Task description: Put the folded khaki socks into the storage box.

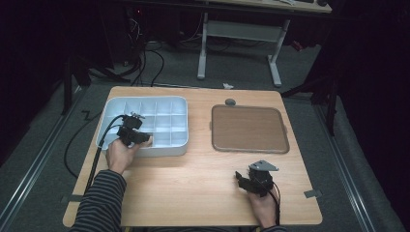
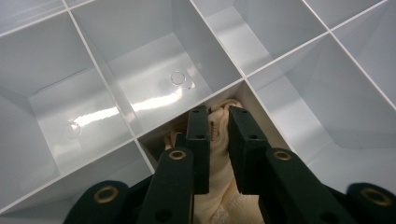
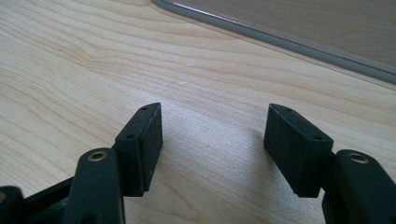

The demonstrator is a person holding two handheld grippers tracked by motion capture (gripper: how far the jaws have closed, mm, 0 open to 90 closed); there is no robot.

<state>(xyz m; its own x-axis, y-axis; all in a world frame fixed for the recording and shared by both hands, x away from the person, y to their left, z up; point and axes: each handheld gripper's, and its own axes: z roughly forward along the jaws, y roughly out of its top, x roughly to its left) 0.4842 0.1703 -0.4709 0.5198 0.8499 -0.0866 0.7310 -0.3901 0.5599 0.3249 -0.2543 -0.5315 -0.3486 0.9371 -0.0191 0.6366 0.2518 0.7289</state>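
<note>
My left gripper (image 2: pixel 218 122) sits over the white divided tray (image 1: pixel 112 107) at about ten o'clock on the table (image 1: pixel 193 183), its fingers (image 2: pixel 198 140) nearly closed and pinching a fold of cream cloth (image 2: pixel 219 186). That cloth lies bunched in one compartment along the tray's near edge. My right gripper (image 3: pixel 212 140) rests low over bare wood at around five o'clock, its fingers (image 3: pixel 144 135) spread wide with nothing between them. A brown flat tray (image 1: pixel 249 128) lies at about one o'clock, well apart from the white one.
</note>
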